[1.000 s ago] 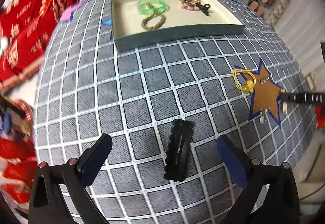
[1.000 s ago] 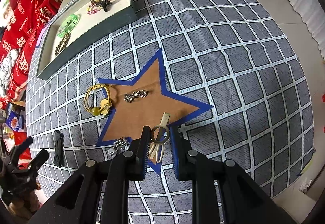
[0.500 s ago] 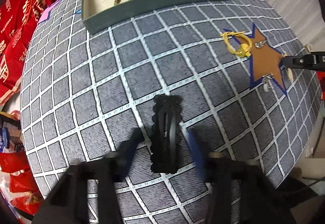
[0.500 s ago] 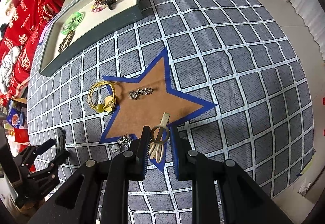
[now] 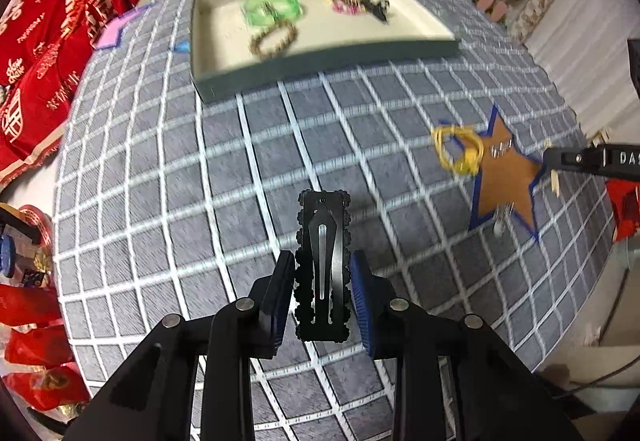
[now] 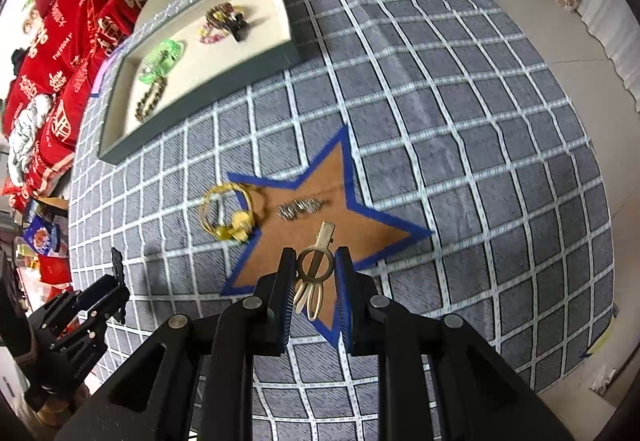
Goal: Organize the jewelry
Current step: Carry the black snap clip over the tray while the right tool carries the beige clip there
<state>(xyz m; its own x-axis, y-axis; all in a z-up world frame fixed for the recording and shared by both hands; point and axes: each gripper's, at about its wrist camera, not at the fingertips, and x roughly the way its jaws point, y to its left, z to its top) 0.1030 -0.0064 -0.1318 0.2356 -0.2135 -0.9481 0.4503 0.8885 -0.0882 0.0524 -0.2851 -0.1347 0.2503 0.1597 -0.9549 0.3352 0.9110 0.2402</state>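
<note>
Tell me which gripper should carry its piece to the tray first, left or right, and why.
Left, probably. The left gripper is shut on the black hair clip, lifted off the cloth, with the tray straight ahead. The right gripper grips the ring clip too, but the tray is farther off, to its left.

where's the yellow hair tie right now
In the right wrist view the yellow hair tie lies on the grid cloth at the left tip of the brown star, left of the small silver clip.

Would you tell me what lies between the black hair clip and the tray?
Only bare checked cloth lies between the black hair clip and the tray, seen in the left wrist view.
</note>
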